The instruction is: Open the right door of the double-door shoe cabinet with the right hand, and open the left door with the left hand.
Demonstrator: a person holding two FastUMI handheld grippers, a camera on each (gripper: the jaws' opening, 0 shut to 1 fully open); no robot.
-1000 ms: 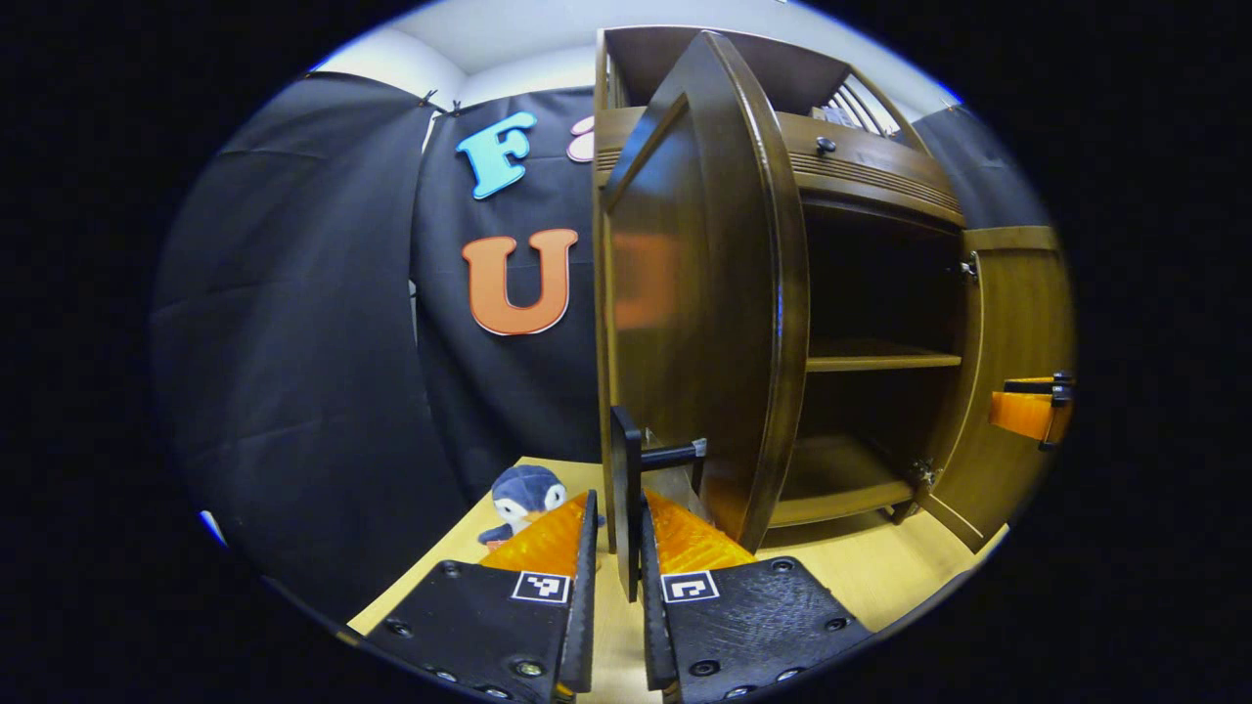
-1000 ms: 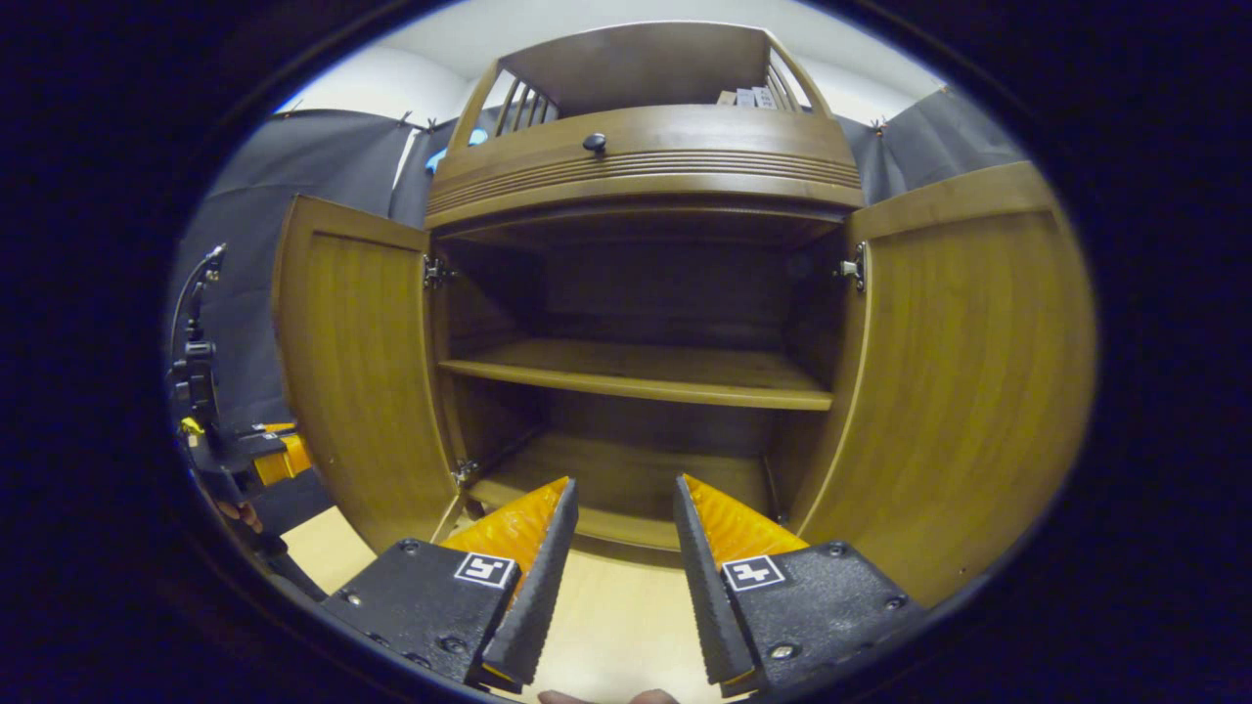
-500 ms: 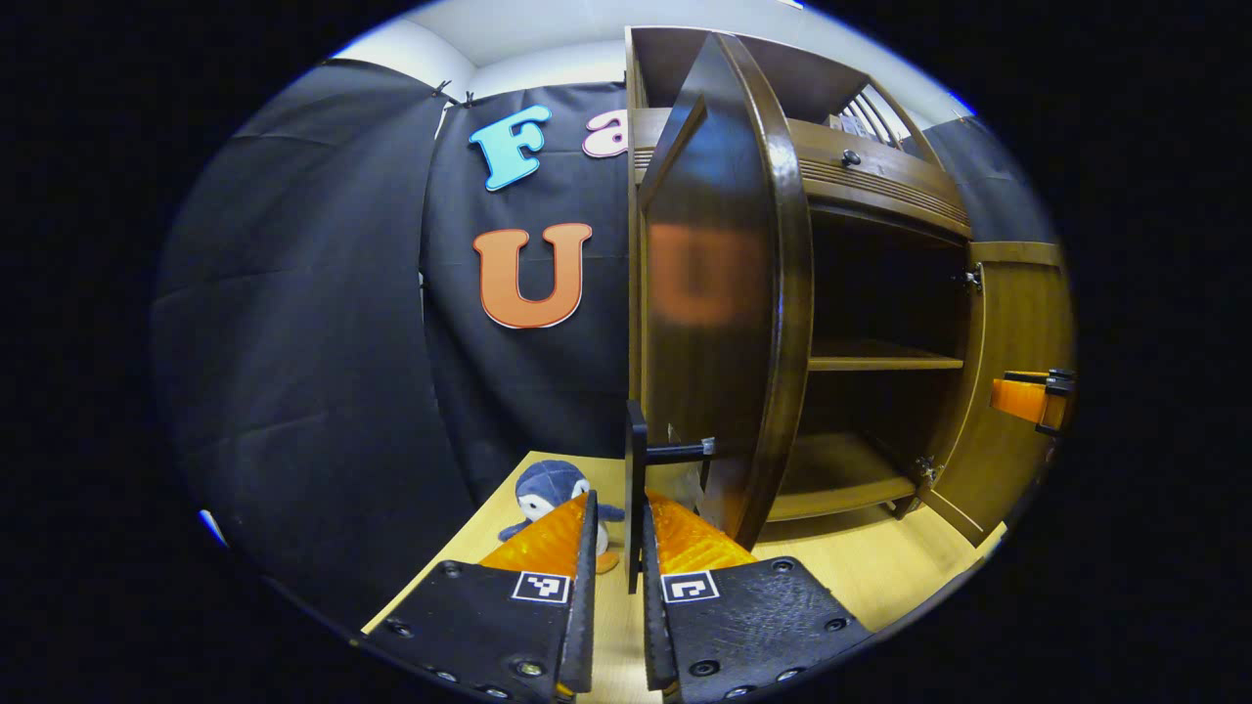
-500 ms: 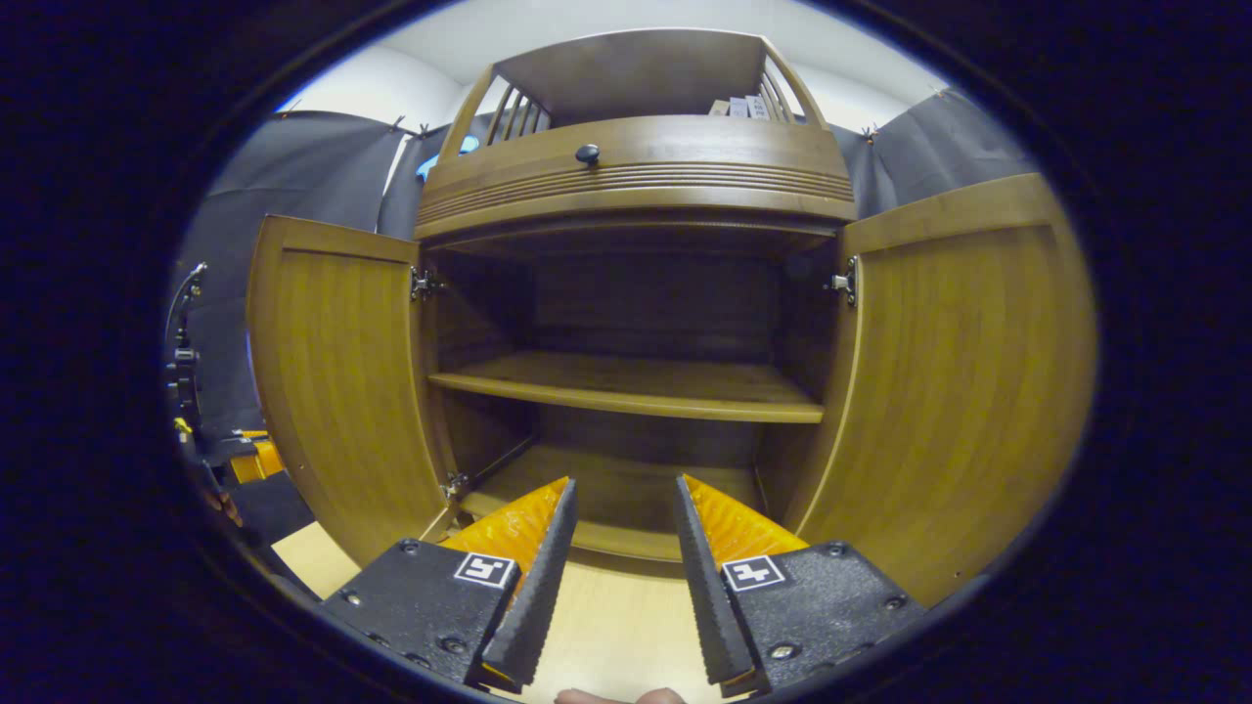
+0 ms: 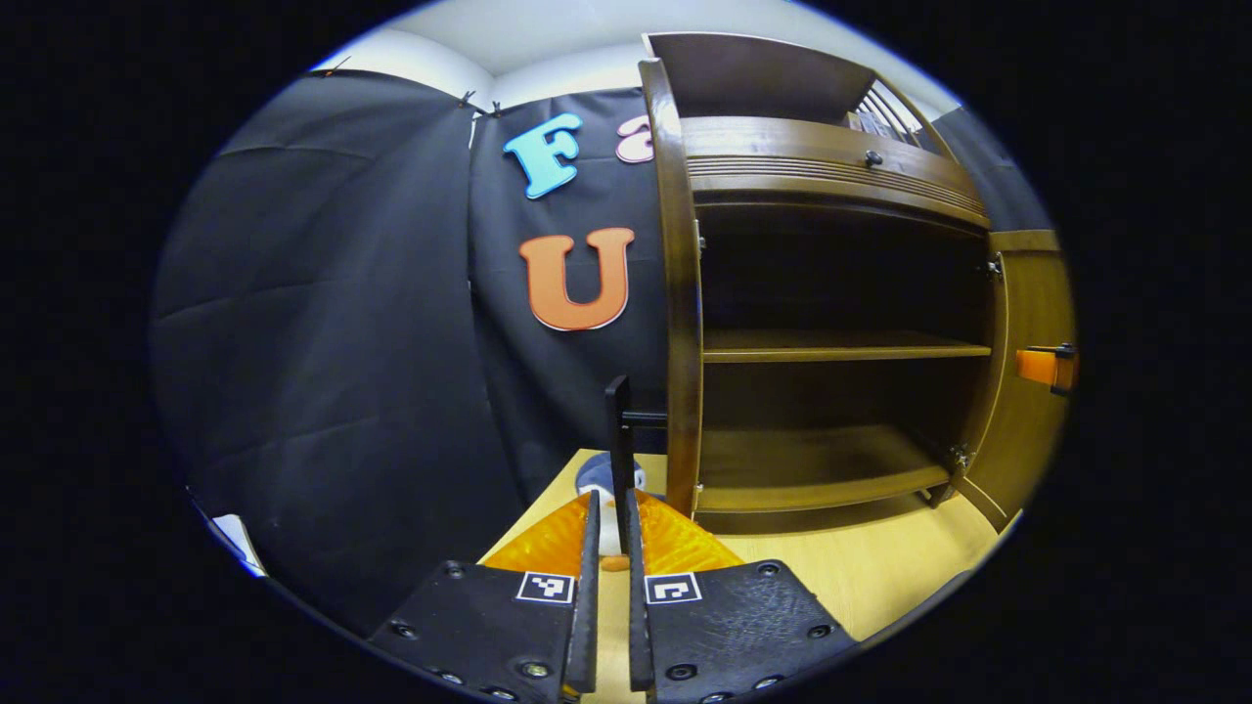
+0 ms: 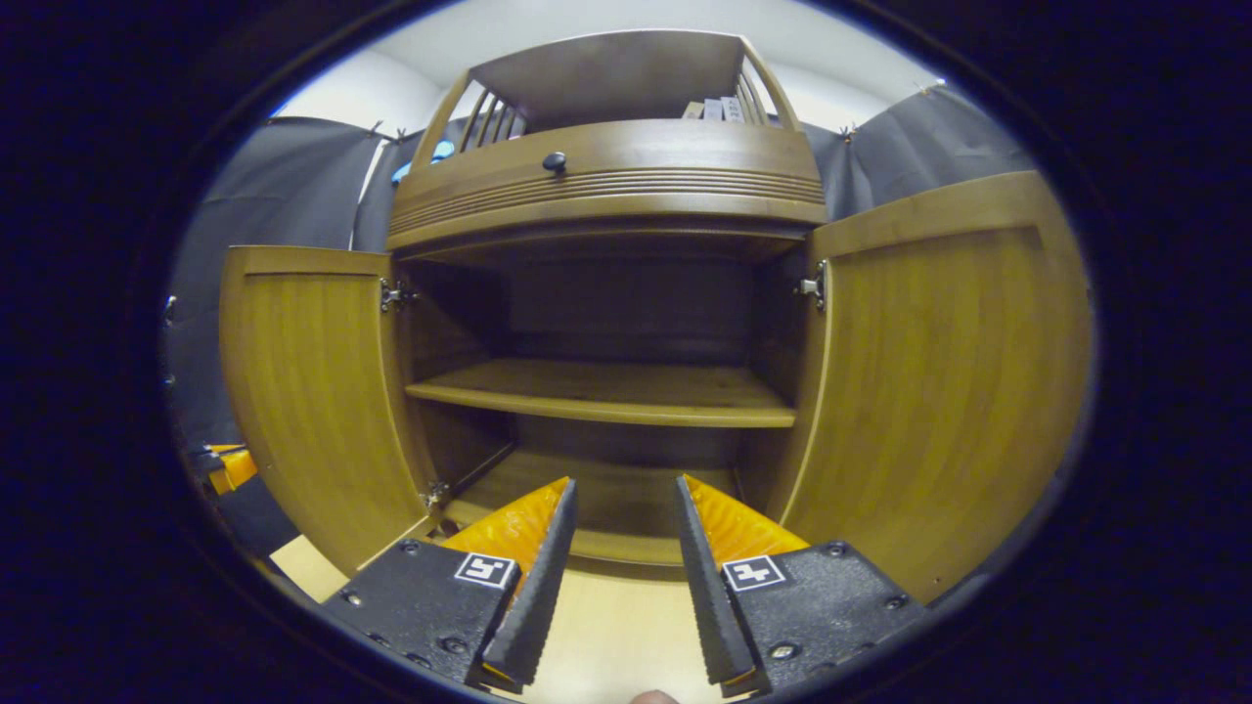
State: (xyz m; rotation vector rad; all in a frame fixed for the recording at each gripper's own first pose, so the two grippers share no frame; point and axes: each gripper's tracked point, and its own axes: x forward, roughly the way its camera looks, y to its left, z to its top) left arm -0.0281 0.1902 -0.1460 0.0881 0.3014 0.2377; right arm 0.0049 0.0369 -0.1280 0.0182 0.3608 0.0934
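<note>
The brown double-door shoe cabinet [image 6: 606,186] stands with both doors swung wide. In the left gripper view the left door [image 5: 681,293] shows edge-on, and its black bar handle [image 5: 618,420] sits between the fingers of my left gripper [image 5: 610,497], which is shut on it. The right door [image 5: 1027,411] stands open at the far right, with the right gripper [image 5: 1047,367] beside it. In the right gripper view the left door [image 6: 313,391] and right door [image 6: 949,391] frame two bare shelves [image 6: 606,391]. My right gripper [image 6: 623,489] is open, facing the cabinet's bottom shelf with nothing between its fingers.
A small plush penguin [image 5: 592,477] lies on the light wooden floor [image 5: 861,577] just behind the handle. A drawer with a dark knob [image 6: 555,161] tops the cabinet, under a railed shelf [image 6: 626,78] holding small boxes. Part of the left gripper [image 6: 227,467] peeks past the left door.
The left door swung further open with my left gripper shut on its handle, from angled to edge-on. The right gripper stayed open and barely shifted.
</note>
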